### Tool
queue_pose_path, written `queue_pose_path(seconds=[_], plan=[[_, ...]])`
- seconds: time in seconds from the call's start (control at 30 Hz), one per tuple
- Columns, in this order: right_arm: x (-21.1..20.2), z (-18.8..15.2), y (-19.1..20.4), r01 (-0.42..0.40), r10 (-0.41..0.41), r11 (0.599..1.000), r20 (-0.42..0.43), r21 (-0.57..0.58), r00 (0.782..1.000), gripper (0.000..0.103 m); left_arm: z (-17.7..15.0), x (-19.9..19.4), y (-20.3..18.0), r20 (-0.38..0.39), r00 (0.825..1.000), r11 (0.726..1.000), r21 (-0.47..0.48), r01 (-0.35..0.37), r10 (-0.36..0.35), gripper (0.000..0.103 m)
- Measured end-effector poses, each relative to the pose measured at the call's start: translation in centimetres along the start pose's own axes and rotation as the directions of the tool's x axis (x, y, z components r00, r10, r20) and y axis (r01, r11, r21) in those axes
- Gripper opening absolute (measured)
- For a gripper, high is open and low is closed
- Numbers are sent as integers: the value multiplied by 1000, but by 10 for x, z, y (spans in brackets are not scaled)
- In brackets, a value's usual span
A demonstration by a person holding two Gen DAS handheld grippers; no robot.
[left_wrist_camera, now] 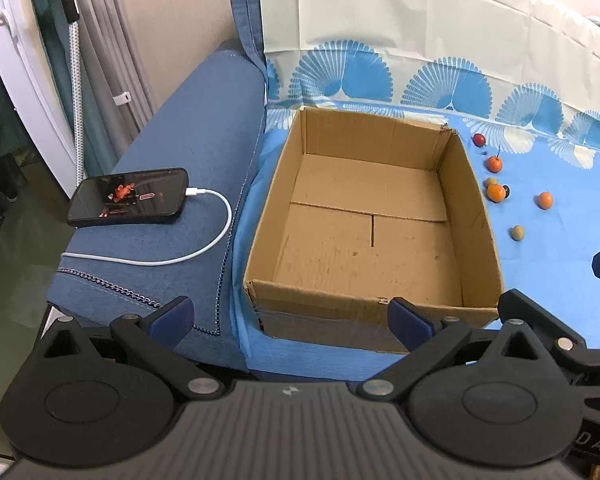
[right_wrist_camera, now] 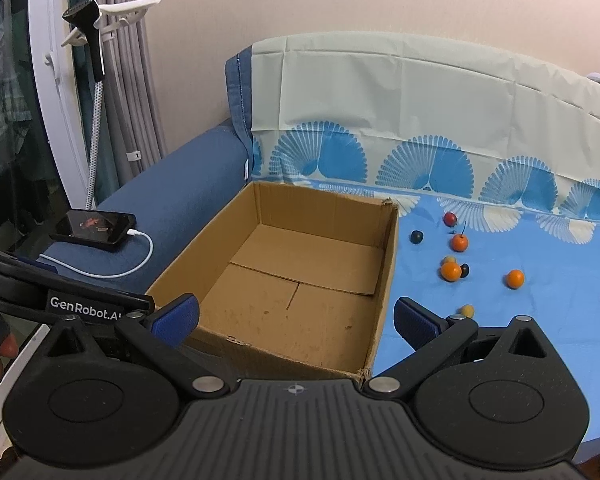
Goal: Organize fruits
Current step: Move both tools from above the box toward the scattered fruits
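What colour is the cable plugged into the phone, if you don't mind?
White; the cable shows best in the left wrist view.

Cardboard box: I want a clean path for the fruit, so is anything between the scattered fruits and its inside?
Only the cardboard box's own right wall stands between; fruits such as the orange fruit lie on the blue cloth beside it and must be lifted over. The box is open-topped and holds nothing.

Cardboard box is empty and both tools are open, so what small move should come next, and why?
Probably swing the right tool rightward toward the pale fruit nearest it. The box holds nothing, every fruit lies on the blue cloth to its right, and the left tool sits farther away.
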State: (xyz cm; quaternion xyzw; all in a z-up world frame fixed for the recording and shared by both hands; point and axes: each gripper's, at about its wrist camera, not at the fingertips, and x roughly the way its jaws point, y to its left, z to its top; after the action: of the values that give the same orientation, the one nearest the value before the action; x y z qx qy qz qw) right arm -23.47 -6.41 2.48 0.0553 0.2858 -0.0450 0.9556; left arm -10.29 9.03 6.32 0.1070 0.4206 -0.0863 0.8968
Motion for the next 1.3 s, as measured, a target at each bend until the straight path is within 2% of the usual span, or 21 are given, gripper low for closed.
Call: queue_pose_path(seconds=[0.33, 0.57, 0.73, 1.03, 1.3], plan=[[18, 9, -1, 41, -42, 999, -52, -18, 998, 103, 5, 18, -4, -30, 999, 1000, 0, 14, -14, 103], [20, 11, -4, 25, -24, 1000, -61, 9, 998, 103, 7, 21, -7, -43, 999, 1000, 0, 15, -15, 103], [18, 8, -3, 49, -49, 999, -34, -20, 998, 103, 6, 20, -8, -47, 999, 1000, 3, 13, -13, 103], [5, 4, -5, 48, -48, 999, -8, -26, 999, 103, 4, 5, -12, -28, 1000, 1000, 6, 4, -4, 103], [-17, 3, -24, 20, -22, 999, 63, 25, 998, 103, 2, -11, -27, -13, 1000, 999, 27, 26, -26, 103]])
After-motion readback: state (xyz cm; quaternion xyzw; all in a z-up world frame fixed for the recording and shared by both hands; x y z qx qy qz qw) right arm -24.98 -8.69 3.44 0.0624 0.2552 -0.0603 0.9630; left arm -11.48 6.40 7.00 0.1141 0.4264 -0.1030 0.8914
